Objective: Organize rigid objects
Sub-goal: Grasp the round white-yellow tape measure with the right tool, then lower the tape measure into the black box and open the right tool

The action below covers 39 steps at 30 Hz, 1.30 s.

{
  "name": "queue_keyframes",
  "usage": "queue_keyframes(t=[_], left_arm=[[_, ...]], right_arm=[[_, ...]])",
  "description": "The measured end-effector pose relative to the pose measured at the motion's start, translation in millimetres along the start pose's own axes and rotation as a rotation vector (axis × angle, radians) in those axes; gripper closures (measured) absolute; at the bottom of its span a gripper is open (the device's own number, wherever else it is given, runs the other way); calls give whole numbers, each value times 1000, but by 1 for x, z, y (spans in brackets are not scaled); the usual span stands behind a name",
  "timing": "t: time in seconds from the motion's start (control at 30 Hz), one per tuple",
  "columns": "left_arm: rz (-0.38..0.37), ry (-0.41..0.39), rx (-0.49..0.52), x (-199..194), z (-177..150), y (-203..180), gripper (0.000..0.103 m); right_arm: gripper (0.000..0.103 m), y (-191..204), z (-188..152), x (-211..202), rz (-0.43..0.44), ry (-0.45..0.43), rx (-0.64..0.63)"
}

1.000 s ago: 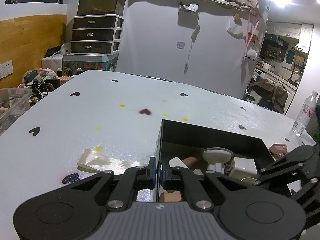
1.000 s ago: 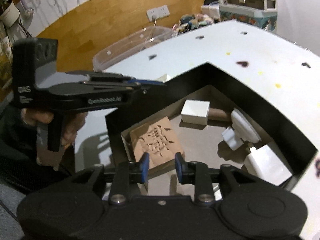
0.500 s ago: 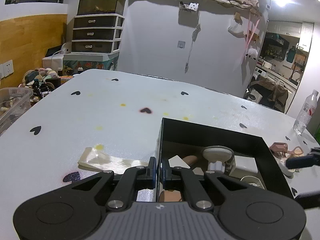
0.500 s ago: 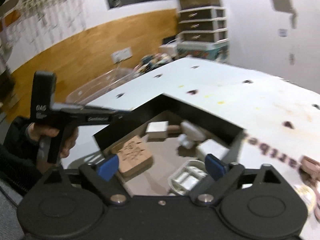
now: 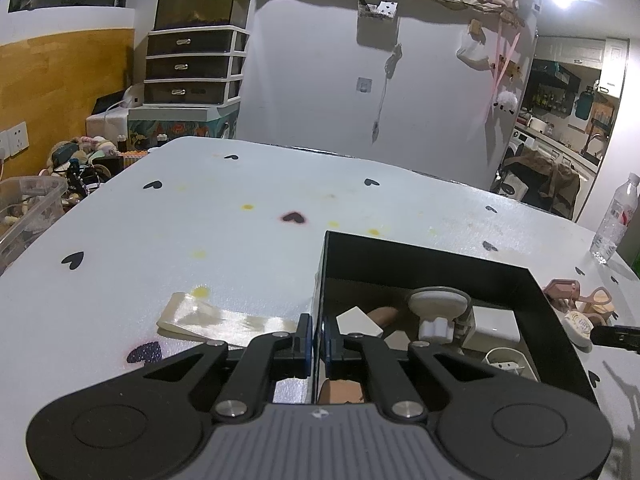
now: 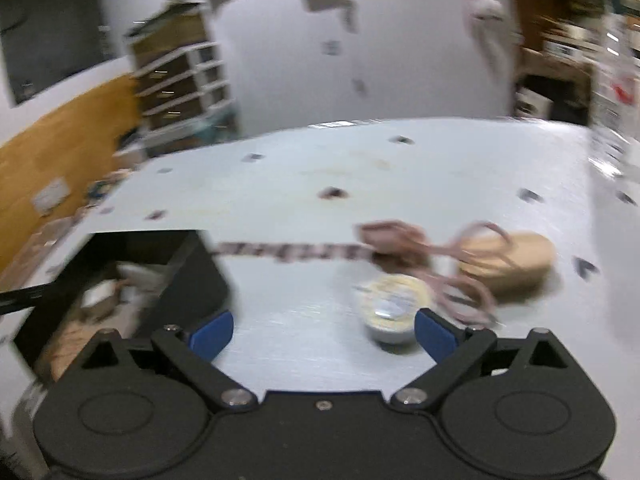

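Black box (image 5: 416, 256) sitting on the white table (image 5: 224, 240) as the left gripper (image 5: 316, 338) is pinching its near-left wall between nearly closed jaws.

Right gripper (image 6: 323, 330) is hovering over the table with jaws spread wide and empty, its right fingertip (image 6: 434, 334) just beside a small round cream tin (image 6: 394, 304). Pink-strapped sandals (image 6: 480, 256) are lying just behind the tin, to the right of the box. Inside the box are sitting a white round-headed piece (image 5: 438, 304), white blocks (image 5: 496, 322) and a brown tile (image 5: 344, 390). A water bottle (image 5: 614, 220) is standing at the table's far right edge.
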<state>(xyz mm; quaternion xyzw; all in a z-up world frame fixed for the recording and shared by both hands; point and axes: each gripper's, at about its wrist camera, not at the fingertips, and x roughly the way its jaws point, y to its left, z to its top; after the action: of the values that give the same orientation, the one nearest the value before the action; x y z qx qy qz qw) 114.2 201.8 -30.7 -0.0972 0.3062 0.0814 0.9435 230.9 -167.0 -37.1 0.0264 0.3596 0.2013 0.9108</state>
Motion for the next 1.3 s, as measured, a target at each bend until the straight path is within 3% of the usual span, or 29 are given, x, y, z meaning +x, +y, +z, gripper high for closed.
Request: queue_keyframes(t=[0.23,0.5,0.73,1.0,1.03,1.2,1.3], left_arm=[[-1,7,4,2,-1,1,98],[0,9,8,3,-1,0,98],[2,4,3,1,-2,0,100],[3,2,2,0,-3,0,100],[3,2,2,0,-2,0,100],[3,1,1,-1,-2,0,100],[2,1,1,-1,-2,0,100]], right_arm=[[15,-25,-7,24,-68,55,52],[16,-20,-4,37,-103,40,-38],[35,-12,3,43,-106,38,-70],[40,-8,5,48,-130,35,-111],[44,-7,5,48,-132,33,-117],[45,-5,7,42,-97,29,-105],[45,10,15,23,-45,-25,-120]])
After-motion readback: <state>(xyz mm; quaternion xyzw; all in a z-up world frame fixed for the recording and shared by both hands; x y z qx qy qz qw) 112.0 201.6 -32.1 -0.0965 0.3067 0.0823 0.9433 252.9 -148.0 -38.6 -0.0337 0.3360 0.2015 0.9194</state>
